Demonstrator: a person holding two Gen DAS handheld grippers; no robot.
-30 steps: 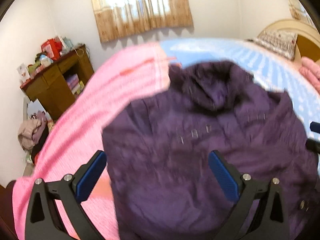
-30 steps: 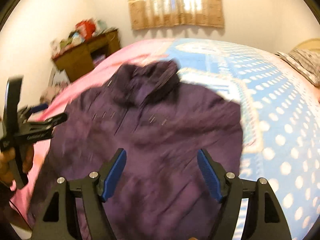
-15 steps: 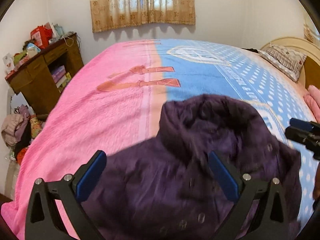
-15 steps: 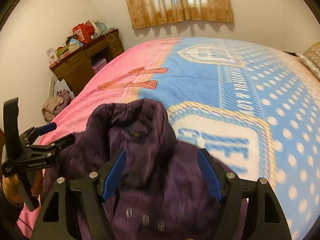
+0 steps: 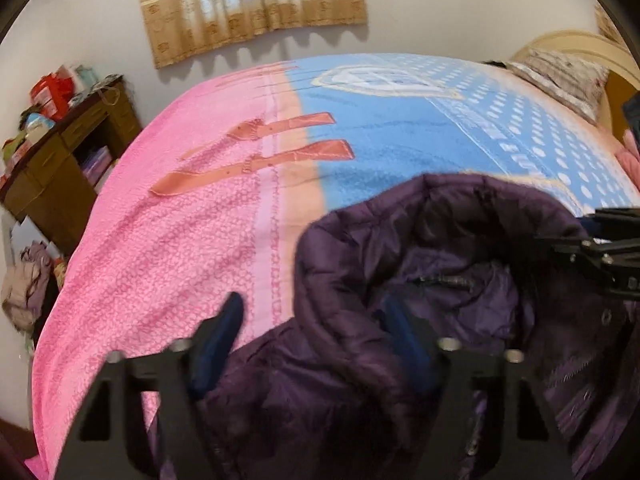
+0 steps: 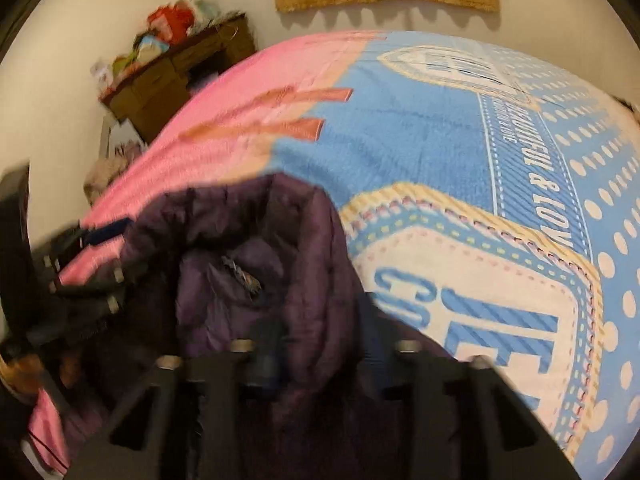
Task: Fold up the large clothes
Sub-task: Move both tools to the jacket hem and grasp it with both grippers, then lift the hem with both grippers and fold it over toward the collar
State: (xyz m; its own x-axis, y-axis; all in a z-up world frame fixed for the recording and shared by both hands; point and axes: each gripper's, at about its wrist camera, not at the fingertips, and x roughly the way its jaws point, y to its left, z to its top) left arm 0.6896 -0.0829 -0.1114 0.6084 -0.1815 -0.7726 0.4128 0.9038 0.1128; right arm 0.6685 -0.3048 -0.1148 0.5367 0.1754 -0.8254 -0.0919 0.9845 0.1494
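Underneath everything, the pink-and-blue bedspread (image 5: 224, 248) covers the bed. On its near end lies the purple padded jacket (image 5: 360, 360), collar (image 6: 304, 240) toward the curtained window (image 5: 256, 4). At the collar's pink-side flank, the left gripper (image 5: 312, 328) has jaws narrowing around jacket fabric; at its blue-side flank, the right gripper (image 6: 320, 332) likewise straddles a fold, grip unclear through blur.

Jacket (image 5: 400, 280) lies on bed (image 5: 200, 240), desk (image 5: 60, 160) to its left.
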